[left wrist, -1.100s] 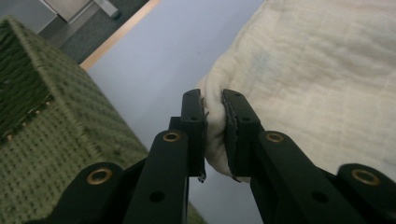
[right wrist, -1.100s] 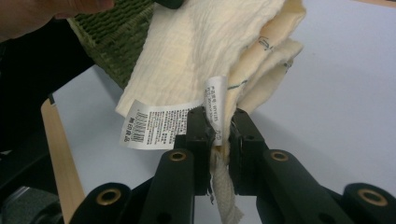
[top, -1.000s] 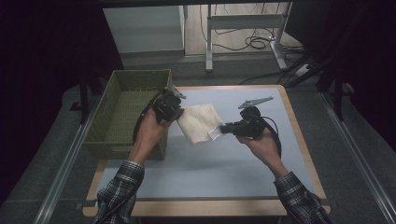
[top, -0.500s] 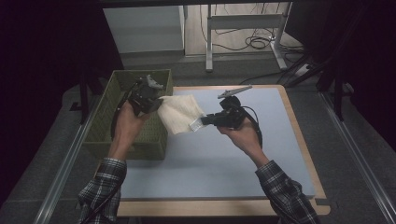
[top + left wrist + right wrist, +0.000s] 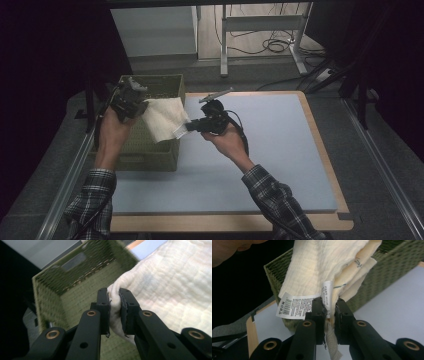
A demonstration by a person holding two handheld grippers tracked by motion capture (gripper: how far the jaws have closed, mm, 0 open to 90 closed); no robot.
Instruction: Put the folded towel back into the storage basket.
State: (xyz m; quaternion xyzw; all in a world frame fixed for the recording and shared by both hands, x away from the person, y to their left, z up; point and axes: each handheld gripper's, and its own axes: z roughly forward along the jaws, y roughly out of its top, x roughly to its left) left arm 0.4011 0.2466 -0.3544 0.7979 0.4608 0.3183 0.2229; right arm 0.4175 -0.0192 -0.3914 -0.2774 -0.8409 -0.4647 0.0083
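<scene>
Cream crinkled cotton cloth (image 5: pixel 162 119), soft, light, floppy: hanging over green woven basket (image 5: pixel 150 150) at table's 10 o'clock. Pinched at 2 edges by left gripper (image 5: pixel 114 305) and right gripper (image 5: pixel 331 307); best held near corners, beside white label (image 5: pixel 298 306).

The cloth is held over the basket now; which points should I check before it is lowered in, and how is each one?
1. Left tongs shut on the cloth: ok.
2. Right tongs shut on the cloth's edge, beside the label: ok.
3. Cloth off the table: ok.
4. Cloth fully above the basket opening: not ok; its right part hangs beyond the rim.
5. Basket has room inside: cannot tell; part of its floor is hidden.
</scene>
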